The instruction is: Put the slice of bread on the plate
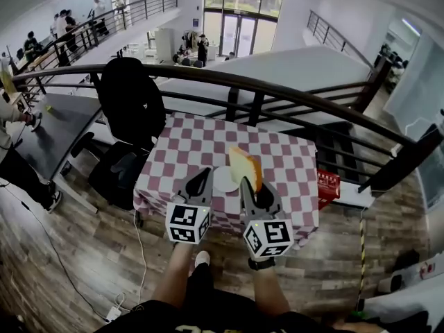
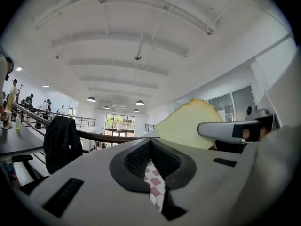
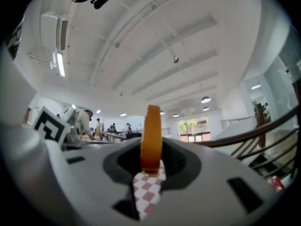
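Note:
A slice of bread [image 1: 245, 167] with an orange crust stands upright on edge in my right gripper [image 1: 248, 183], which is shut on its lower part. In the right gripper view the bread slice [image 3: 152, 135] shows edge-on between the jaws of the right gripper [image 3: 151, 163]. A small white plate [image 1: 223, 180] lies on the red-and-white checked table [image 1: 191, 144], just left of the bread, between the two grippers. My left gripper [image 1: 205, 175] hovers beside the plate, shut and holding nothing. In the left gripper view the left gripper [image 2: 150, 144] has the bread slice [image 2: 186, 125] to its right.
A black curved railing [image 1: 277, 89] runs behind the table. A black office chair [image 1: 129, 109] draped with a jacket stands at the table's left, beside a dark desk [image 1: 48, 134]. A red sign [image 1: 327, 185] hangs at the right. Wooden floor lies below; people are far off.

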The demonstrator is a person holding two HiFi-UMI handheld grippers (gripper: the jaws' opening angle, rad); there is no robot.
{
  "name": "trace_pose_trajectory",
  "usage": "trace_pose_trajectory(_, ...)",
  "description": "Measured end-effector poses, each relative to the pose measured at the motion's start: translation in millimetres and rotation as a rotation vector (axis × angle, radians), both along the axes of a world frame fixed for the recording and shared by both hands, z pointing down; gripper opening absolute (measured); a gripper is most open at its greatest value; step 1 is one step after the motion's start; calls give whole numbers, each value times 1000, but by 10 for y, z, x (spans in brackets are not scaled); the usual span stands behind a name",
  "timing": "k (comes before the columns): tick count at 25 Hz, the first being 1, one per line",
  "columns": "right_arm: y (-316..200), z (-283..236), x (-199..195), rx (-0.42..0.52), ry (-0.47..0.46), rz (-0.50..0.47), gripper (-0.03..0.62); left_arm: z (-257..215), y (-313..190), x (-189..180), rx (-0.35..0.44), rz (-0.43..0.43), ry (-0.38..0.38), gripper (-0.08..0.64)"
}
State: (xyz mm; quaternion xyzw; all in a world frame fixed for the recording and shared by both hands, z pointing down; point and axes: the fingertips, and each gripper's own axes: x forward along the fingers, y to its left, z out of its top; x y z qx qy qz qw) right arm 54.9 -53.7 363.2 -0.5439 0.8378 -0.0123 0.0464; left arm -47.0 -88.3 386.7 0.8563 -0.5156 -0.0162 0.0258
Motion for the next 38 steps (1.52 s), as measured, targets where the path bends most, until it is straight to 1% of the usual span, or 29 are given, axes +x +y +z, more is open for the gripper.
trace_pose_trajectory(4, -523, -28, -235, -2, 15, 3, 103, -68, -488, -157, 12, 14, -5, 18)
trace_pose_trajectory(9, -1049, -53, -426, -1, 28, 24, 103, -112, -1050, -304, 10, 45, 12, 18)
trace_pose_trajectory(12, -1247, -64, -488, 8, 30, 47, 103, -107, -1255, -341, 13, 69, 13, 18)
trace_pose_trajectory(15, -1368, 6, -458, -3, 34, 75, 103, 8, -1393, -294, -1, 91, 21, 18)
trace_pose_trajectory(20, -1511, 206, -381, -44, 48, 100, 103, 323, -1563, -184, -60, 115, 21, 18)
trace_pose_trajectory(24, -1694, 342, -287, -70, 56, 111, 103, 463, -1692, -76, -80, 137, 25, 18)
trace_pose_trajectory(25, -1750, 378, -278, -77, 55, 109, 103, 519, -1738, -59, -93, 139, 30, 18)
trace_pose_trajectory(28, -1915, 516, -282, -107, 53, 93, 103, 765, -1913, -29, -169, 136, 66, 18)
trace_pose_trajectory(30, -1999, 663, -280, -139, 66, 79, 103, 925, -1994, -12, -204, 121, 70, 18)
trace_pose_trajectory(32, -2069, 857, -247, -182, 70, 73, 103, 1088, -2057, -9, -230, 100, 55, 18)
trace_pose_trajectory(38, -2228, 1406, -61, -311, 40, 77, 103, 1531, -2171, 4, -313, 64, 17, 18)
